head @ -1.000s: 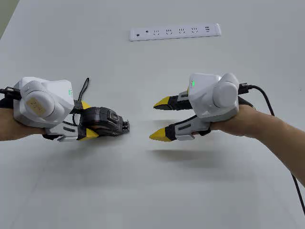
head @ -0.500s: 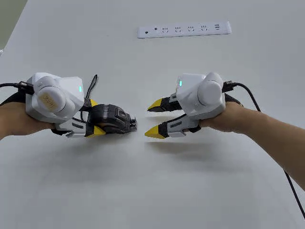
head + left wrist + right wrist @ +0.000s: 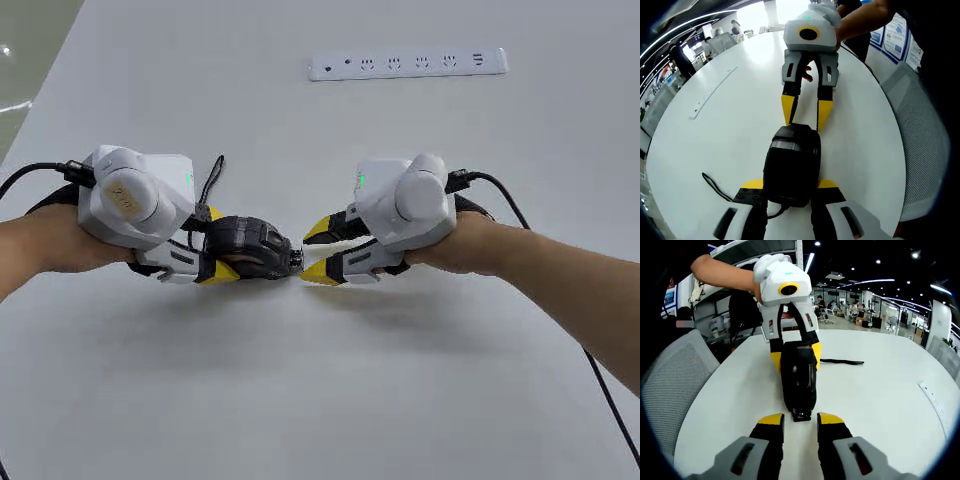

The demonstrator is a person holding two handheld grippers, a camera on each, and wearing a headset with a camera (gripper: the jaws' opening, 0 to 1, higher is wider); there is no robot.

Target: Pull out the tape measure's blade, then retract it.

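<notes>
Tape measure (image 3: 250, 245) held low at the white desk (image 3: 300, 400), blade not drawn.
The left tool (image 3: 218, 243) clamped its black case; the right tool (image 3: 318, 252) stood narrowly parted, tips flanking the blade's hook (image 3: 801, 415).

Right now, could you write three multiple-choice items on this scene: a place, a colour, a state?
1. Where does the power strip lie? A. on the table's far side B. in a drawer C. on the floor
2. What colour is the tape measure's case? A. red B. black C. white
3. How are the right tongs? A. shut on a cable B. open around the blade's hook C. shut on a strap

Answers: 1 A, it lies beyond both tongs in the head view; 2 B, black in every view; 3 B, a gap shows beside each tip.
</notes>
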